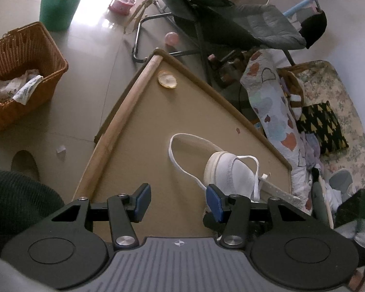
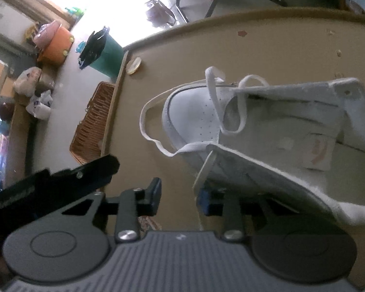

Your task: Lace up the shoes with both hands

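Fingers of the right gripper [image 2: 178,200] stand part-open, empty, beside the lace [image 2: 204,168]; left gripper [image 1: 178,202] open, empty. Shoe [image 2: 243,131] lies on the desk [image 2: 172,73]. Step: grasping the lace end; next, pinch it.

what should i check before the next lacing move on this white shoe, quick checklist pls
1. White shoe resting on the table: ok.
2. Lace clear of knots, loose loop past the toe: ok.
3. Lace end between the right gripper pads: not ok, gap looks empty.
4. Left gripper open, nothing held: ok.
5. Lace threaded through the front eyelets: cannot tell.
6. Peel scrap well away from the shoe: ok.
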Demonstrator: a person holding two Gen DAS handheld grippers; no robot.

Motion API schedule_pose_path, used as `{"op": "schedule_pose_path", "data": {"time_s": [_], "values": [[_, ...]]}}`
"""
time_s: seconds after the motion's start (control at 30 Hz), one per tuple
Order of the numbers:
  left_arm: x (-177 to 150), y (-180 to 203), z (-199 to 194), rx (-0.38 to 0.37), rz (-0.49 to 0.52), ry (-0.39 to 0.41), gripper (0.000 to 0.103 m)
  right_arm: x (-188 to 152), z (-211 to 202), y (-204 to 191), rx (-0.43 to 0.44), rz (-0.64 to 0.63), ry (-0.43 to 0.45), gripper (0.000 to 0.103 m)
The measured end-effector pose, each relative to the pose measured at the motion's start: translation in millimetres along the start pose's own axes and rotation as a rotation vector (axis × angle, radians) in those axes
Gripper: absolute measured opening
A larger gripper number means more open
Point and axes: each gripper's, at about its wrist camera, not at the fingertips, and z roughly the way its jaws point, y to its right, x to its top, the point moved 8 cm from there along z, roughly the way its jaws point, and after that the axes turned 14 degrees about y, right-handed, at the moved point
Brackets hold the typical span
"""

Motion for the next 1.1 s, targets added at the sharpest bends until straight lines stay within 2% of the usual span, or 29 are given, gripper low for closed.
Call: {"op": "schedule_pose_path", "data": {"time_s": [0.1, 0.23, 0.37, 0.63, 1.0, 1.1], "values": [[-0.1, -2.4, -0.9, -0.002, 0.008, -0.004, 0.052, -0.2, 3.8, 6.9, 0.006, 0.048, -0.014, 0.013], [-1.6, -1.0, -2.3, 0.003, 0.018, -0.006, 0.052, -1.7, 7.1, 14.1, 0.020, 0.108, -0.025, 0.004], [-2.5, 0.4, -1.9, 0.003, 0.025, -0.015, 0.052, -6.4, 7.0, 14.4, 0.028, 0.095, -0.041, 0.002], [-10.5, 11.2, 3.6, -0.033, 0.053, -0.049, 0.052, -15.4, -13.9, 12.3, 0.047, -0.038, -0.050, 0.002], [-35.0, 44.8, 20.8, -0.111, 0.150, -0.146, 0.052, -18.3, -36.6, 8.5, 0.097, -0.138, -0.064, 0.002], [-35.2, 45.8, 22.2, -0.092, 0.140, -0.118, 0.052, -16.9, -39.4, 7.7, 0.102, -0.143, -0.061, 0.002]]}}
